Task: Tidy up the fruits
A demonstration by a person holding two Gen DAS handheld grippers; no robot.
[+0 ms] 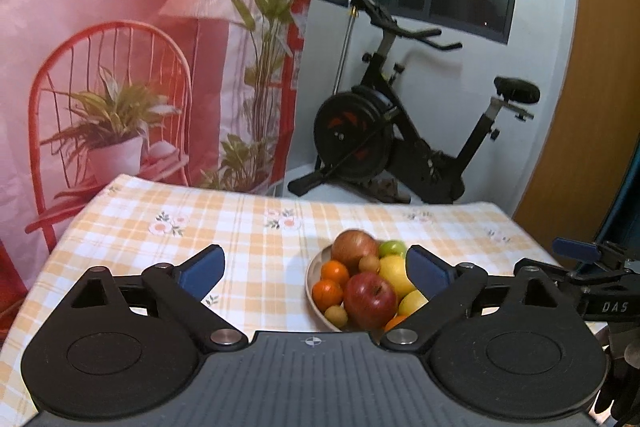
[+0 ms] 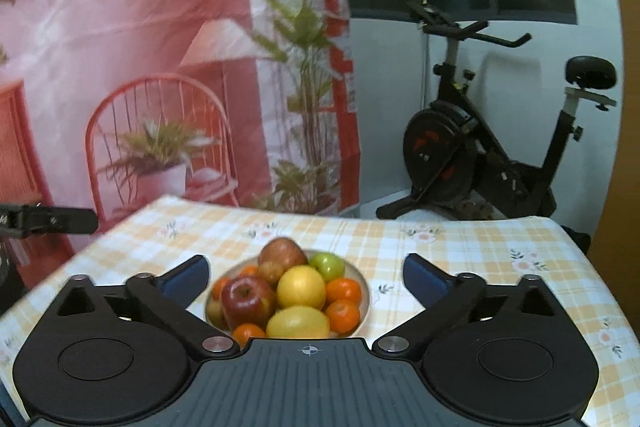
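Note:
A pale bowl (image 1: 313,291) (image 2: 363,279) heaped with fruit sits on the checked tablecloth. It holds red apples (image 1: 370,299) (image 2: 246,299), yellow lemons (image 1: 395,273) (image 2: 301,286), oranges (image 1: 327,294) (image 2: 343,315), a green fruit (image 1: 392,247) (image 2: 328,265) and small brownish fruits (image 1: 335,315). My left gripper (image 1: 316,273) hangs open above the table, the bowl to the right between its blue pads. My right gripper (image 2: 306,279) is open too, with the bowl below and beyond its spread fingers. Neither holds anything. The right gripper's tip (image 1: 576,250) shows at the left view's right edge.
The table (image 1: 248,227) (image 2: 460,255) carries an orange-and-white checked cloth with flower prints. Behind it hangs a pink printed backdrop (image 1: 120,47) (image 2: 140,47). An exercise bike (image 1: 400,131) (image 2: 480,155) stands by the wall beyond the far edge. A wooden door (image 1: 600,87) is at the right.

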